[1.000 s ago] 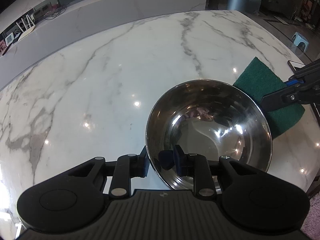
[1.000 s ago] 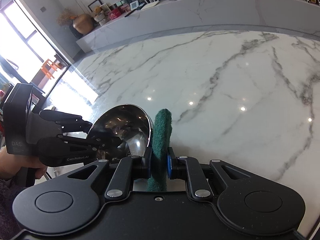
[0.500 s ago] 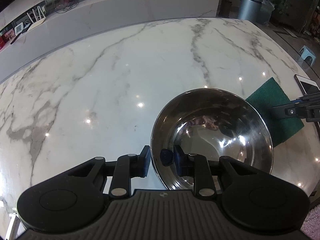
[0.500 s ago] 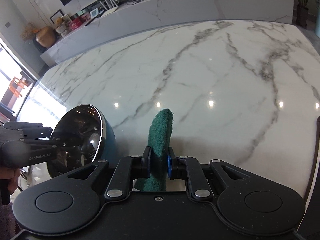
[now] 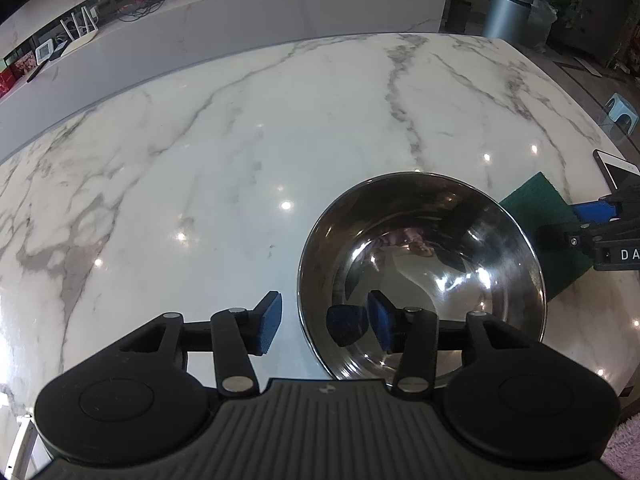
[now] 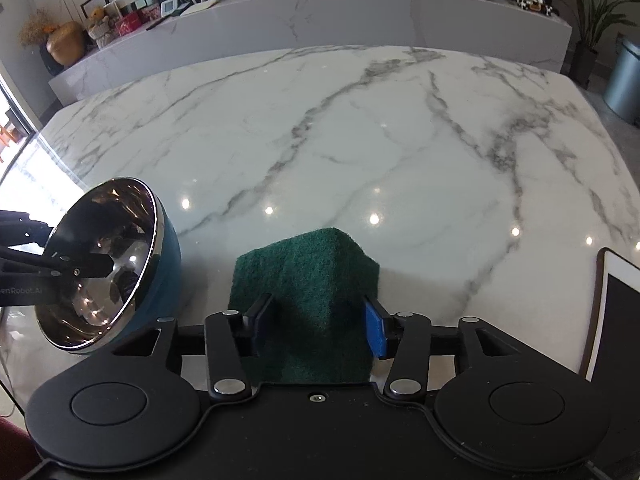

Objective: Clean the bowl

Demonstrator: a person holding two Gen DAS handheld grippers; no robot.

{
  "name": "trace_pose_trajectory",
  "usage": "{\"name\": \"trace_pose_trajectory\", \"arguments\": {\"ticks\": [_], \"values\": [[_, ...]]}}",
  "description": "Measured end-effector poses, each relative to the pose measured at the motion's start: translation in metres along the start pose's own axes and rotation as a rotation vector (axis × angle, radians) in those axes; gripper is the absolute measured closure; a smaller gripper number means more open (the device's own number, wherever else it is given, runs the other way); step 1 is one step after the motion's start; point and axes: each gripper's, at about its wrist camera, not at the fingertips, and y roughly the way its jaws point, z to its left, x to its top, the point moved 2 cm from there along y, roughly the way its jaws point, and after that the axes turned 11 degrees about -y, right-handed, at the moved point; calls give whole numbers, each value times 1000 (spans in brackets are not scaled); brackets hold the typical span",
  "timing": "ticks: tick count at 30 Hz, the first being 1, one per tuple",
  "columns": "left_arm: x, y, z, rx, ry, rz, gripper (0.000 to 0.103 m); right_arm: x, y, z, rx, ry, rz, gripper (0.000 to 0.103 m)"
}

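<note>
left gripper (image 5: 322, 328): jaws are opening right now, one blue pad outside the bowl wall and one inside, and there's a clear gap on both sides, so it straddles the rim without pinching it.

right gripper (image 6: 316, 322): jaws opening too. The scouring pad sits between them and the pads don't look pressed into it; the grip looks let go.

scouring pad (image 6: 308, 280): green, fuzzy, lying flat-ish on the marble table, humped up a bit in the middle. Soft and floppy and it looks very light. Probably best pinched across one edge, since it'll fold if grabbed mid-sheet.

bowl (image 5: 420, 264): sits upright on the table just left of the scouring pad; from the left wrist view its rim overlaps the pad's corner, can't tell if they touch. Shiny steel inside, teal outside. Rigid, looks fairly light, and honestly slippery-looking: polished metal with a thin rolled rim. The rim is the only real handle, one pad in and one out. It won't shatter, but it could skid or tip on that glossy top.

marble table (image 6: 360, 140): slick, reflective, little friction for the bowl.

phone or tablet (image 6: 620, 320): lies at the right edge, well clear of the bowl.
</note>
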Motion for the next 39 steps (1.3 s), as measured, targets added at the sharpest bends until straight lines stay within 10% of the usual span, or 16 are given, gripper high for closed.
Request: {"name": "trace_pose_trajectory", "arguments": {"ticks": [15,20,24,29,31,39], "values": [[-1,-10,2,52,-51,-38,29,-9,-21,12,-141,-59,-147,43],[-1,-22,4,51,-88,-81,26,-8,-37,25,-181,-82,-231,31],[-5,-32,-1,60,-96,-105,25,-9,-48,37,-179,-97,-285,0],[-11,-52,-13,35,-81,-156,20,-11,-64,46,-182,-88,-352,0],[-12,-57,-15,30,-86,-169,1,-13,-71,47,-181,-80,-375,0],[-27,-62,-13,9,-178,-217,0,-28,-90,53,-174,-51,-401,0]]}}
